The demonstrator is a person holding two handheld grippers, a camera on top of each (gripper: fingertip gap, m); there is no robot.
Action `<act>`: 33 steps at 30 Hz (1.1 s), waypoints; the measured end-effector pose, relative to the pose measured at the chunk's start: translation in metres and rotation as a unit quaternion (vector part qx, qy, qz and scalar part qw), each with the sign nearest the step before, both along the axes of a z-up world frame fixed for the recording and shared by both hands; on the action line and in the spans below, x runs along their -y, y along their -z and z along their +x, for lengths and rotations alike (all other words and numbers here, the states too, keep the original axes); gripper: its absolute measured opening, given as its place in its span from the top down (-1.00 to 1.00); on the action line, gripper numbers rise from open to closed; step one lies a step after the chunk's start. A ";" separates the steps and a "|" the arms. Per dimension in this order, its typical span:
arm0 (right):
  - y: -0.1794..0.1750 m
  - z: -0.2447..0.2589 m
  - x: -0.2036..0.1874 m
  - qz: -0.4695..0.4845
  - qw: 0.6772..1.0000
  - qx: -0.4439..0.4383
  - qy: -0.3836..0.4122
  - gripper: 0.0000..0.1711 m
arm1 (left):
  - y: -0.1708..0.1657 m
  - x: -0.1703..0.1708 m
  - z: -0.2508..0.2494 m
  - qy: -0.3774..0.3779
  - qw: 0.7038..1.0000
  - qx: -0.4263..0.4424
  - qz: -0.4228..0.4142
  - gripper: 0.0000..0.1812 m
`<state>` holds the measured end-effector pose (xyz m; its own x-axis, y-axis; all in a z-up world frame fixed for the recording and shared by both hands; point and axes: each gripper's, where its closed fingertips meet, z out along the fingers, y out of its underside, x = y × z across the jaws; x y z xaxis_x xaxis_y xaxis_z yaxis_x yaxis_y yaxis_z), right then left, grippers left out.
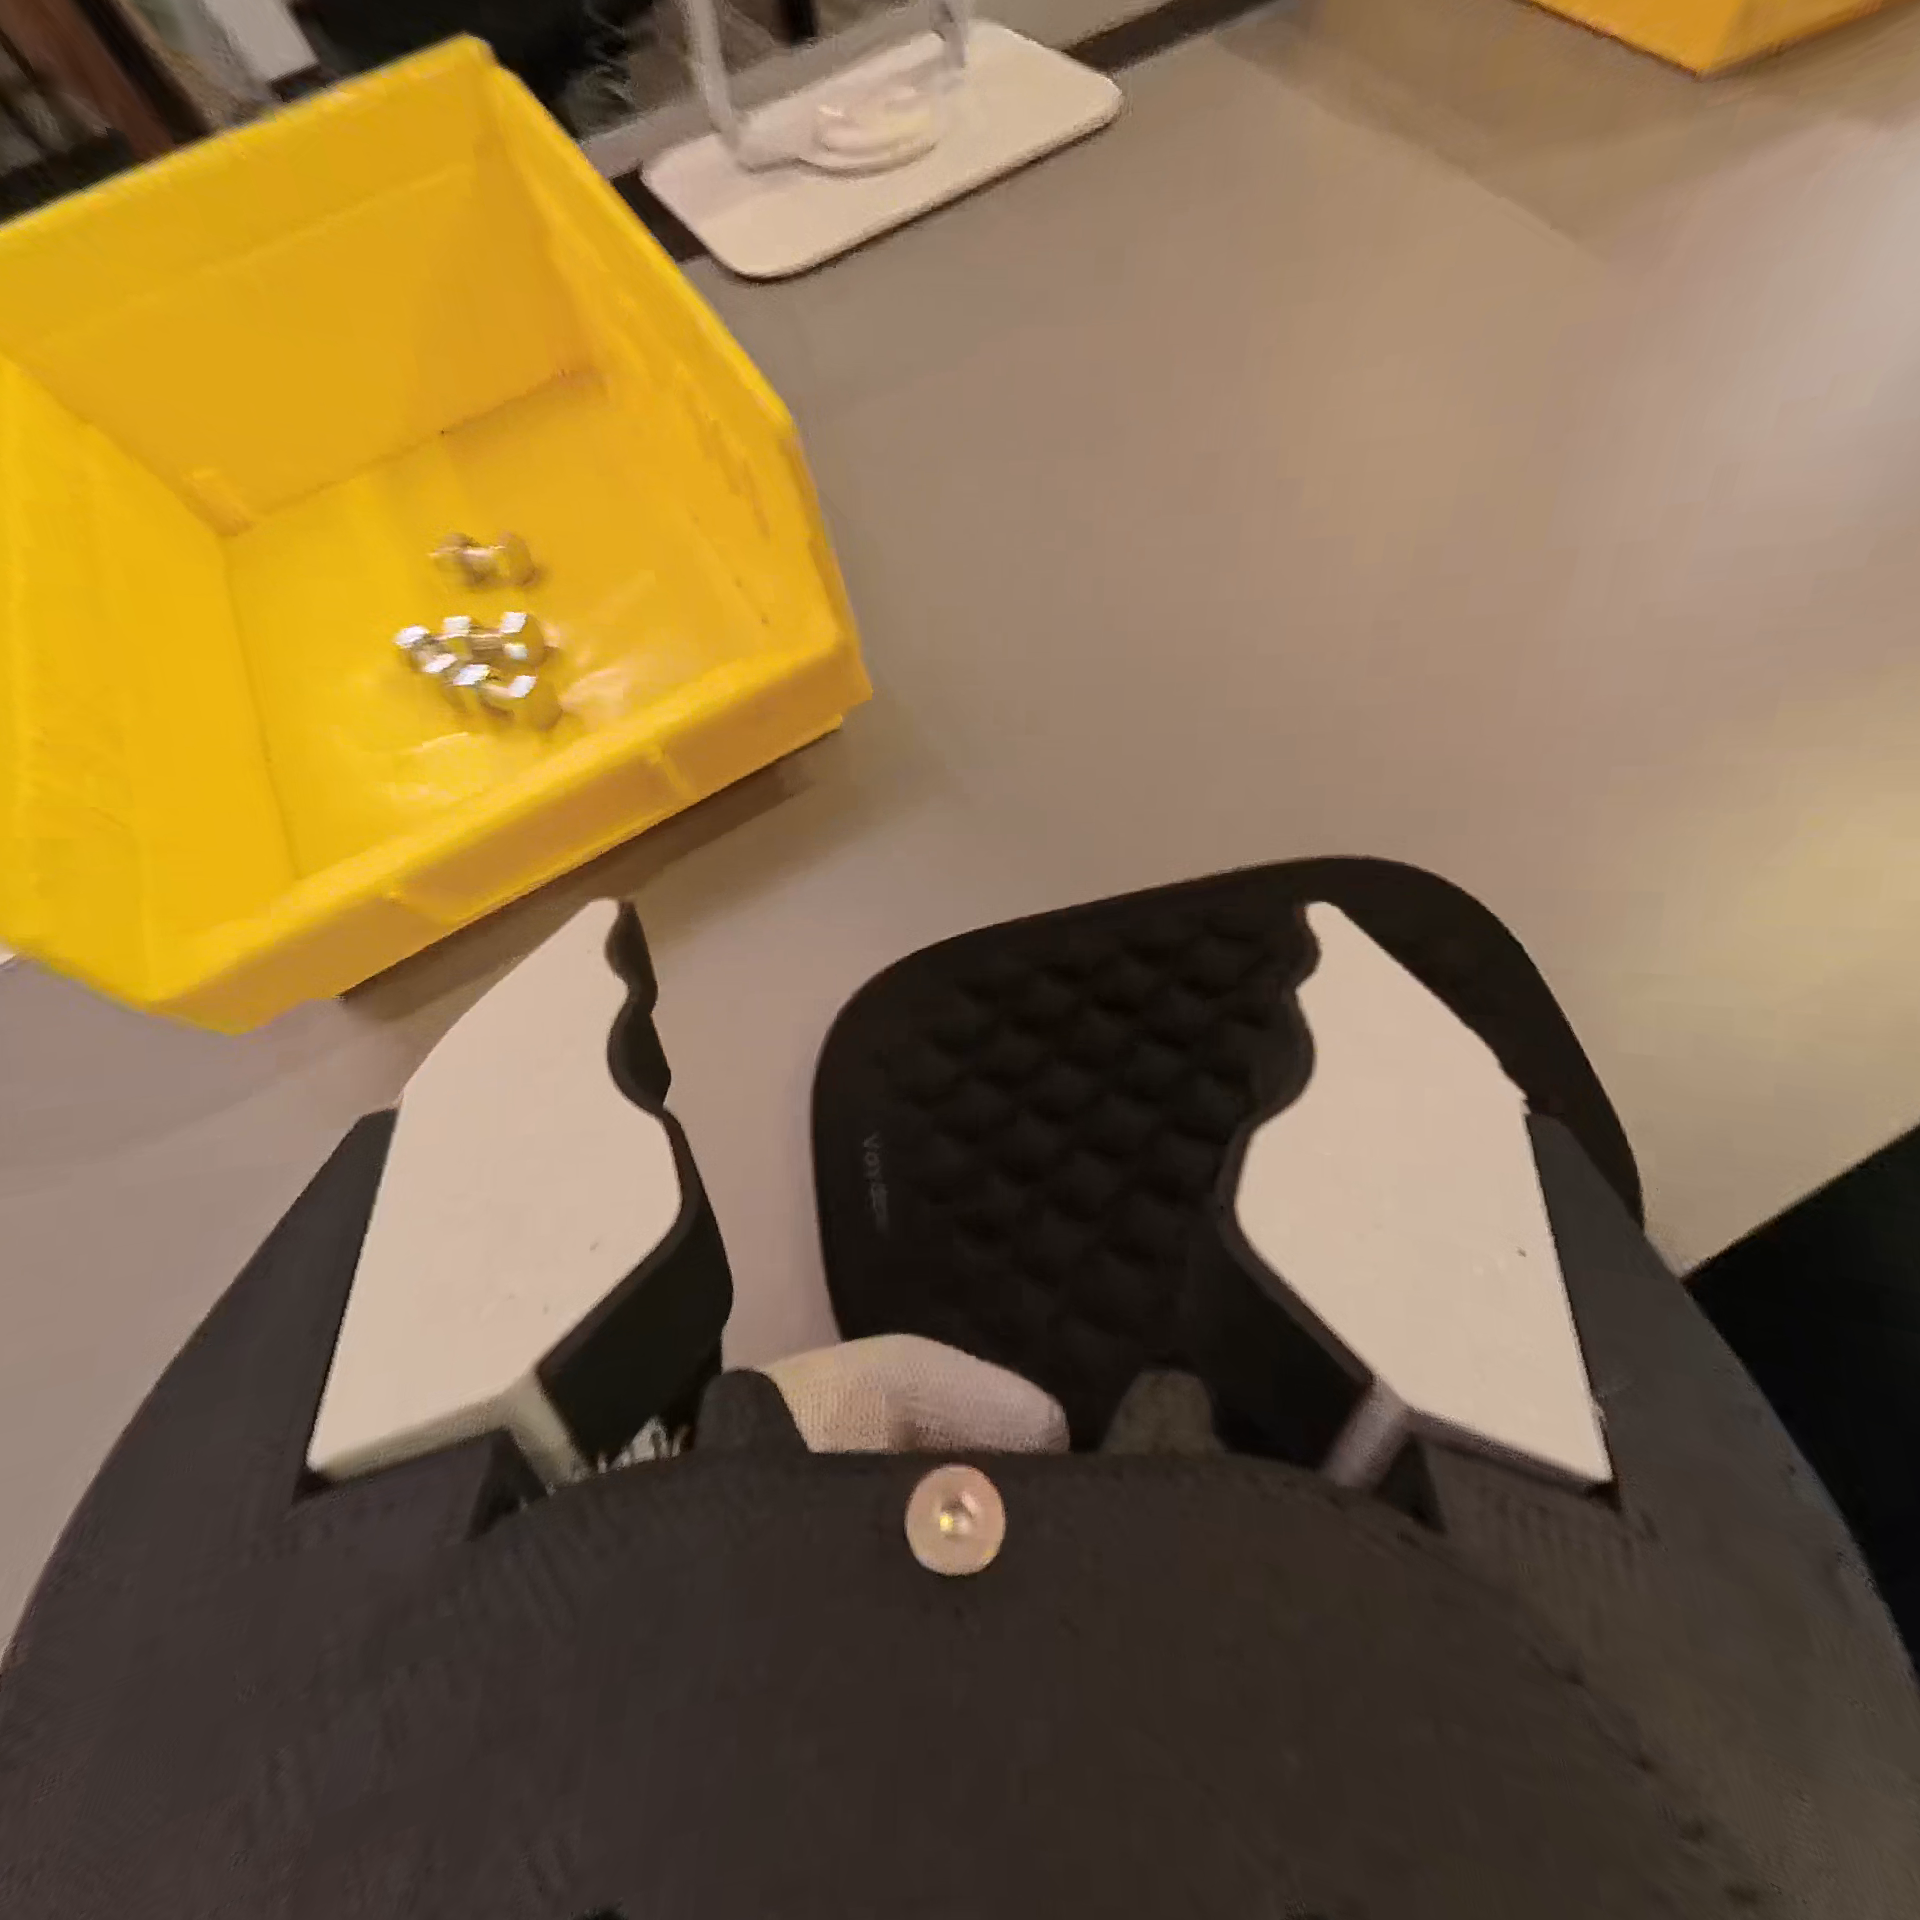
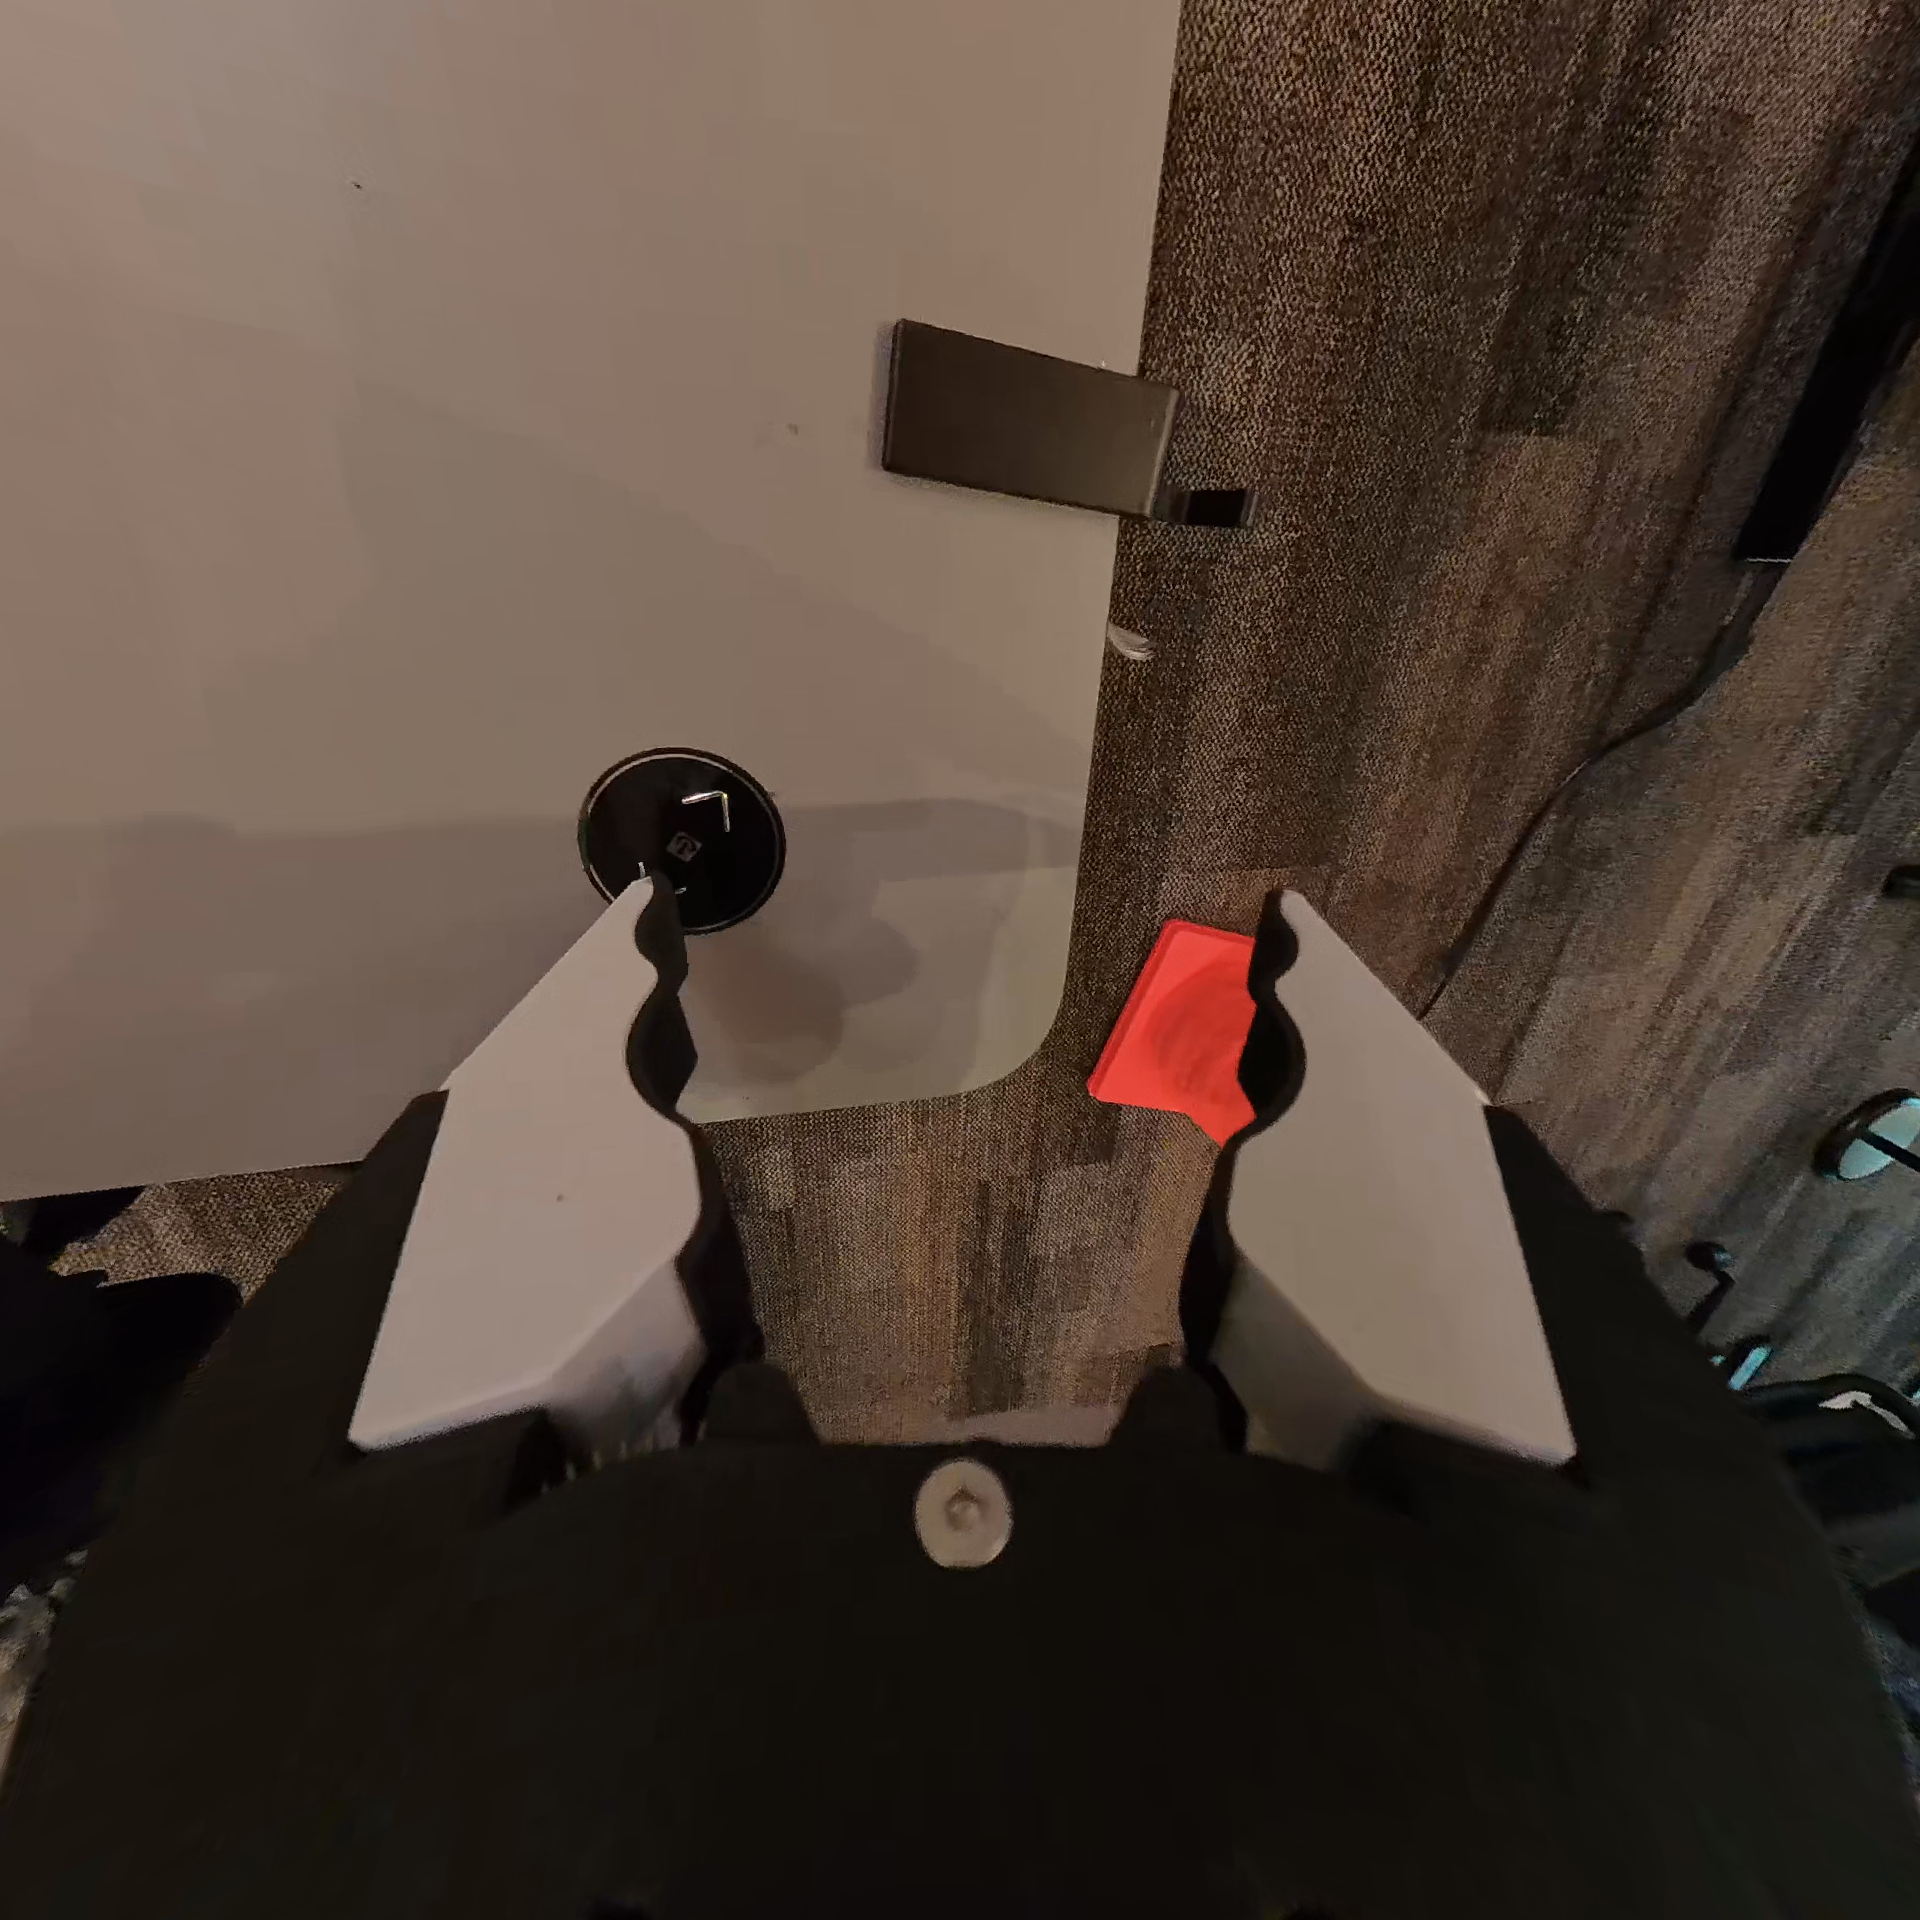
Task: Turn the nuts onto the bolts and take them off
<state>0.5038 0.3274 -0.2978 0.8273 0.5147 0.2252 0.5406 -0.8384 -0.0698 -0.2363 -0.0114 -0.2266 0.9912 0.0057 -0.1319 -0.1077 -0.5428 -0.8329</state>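
Observation:
A small heap of silvery nuts and bolts (image 1: pixel 480 644) lies on the floor of a yellow plastic bin (image 1: pixel 125 665) at the upper left of the left wrist view. My left gripper (image 1: pixel 966 914) is open and empty, hovering over the grey table to the right of the bin's front corner. My right gripper (image 2: pixel 961 914) is open and empty, above the table's corner and the carpet beyond it. No nuts or bolts show in the right wrist view.
A black quilted pad (image 1: pixel 1070 1122) lies under my left gripper. A white stand base (image 1: pixel 883 156) sits behind the bin, and another yellow bin (image 1: pixel 1766 31) at the far right. A round black grommet (image 2: pixel 717 831), a black clamp (image 2: pixel 1029 416) and a red square (image 2: pixel 1174 1029) on the carpet show in the right wrist view. Left tips to right tips: about 80 cm.

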 end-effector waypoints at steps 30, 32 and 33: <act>-0.037 -0.011 0.006 -0.046 0.998 0.025 0.026 0.04 | 0.036 -0.030 0.092 0.419 0.875 -0.088 -0.226 -0.63; -0.039 -0.011 0.006 -0.053 0.998 0.027 0.024 0.05 | 0.034 -0.027 0.091 0.408 0.879 -0.101 -0.226 -0.63; -0.041 -0.012 0.006 -0.052 0.998 0.026 0.022 0.05 | 0.031 -0.024 0.092 0.401 0.882 -0.100 -0.227 -0.63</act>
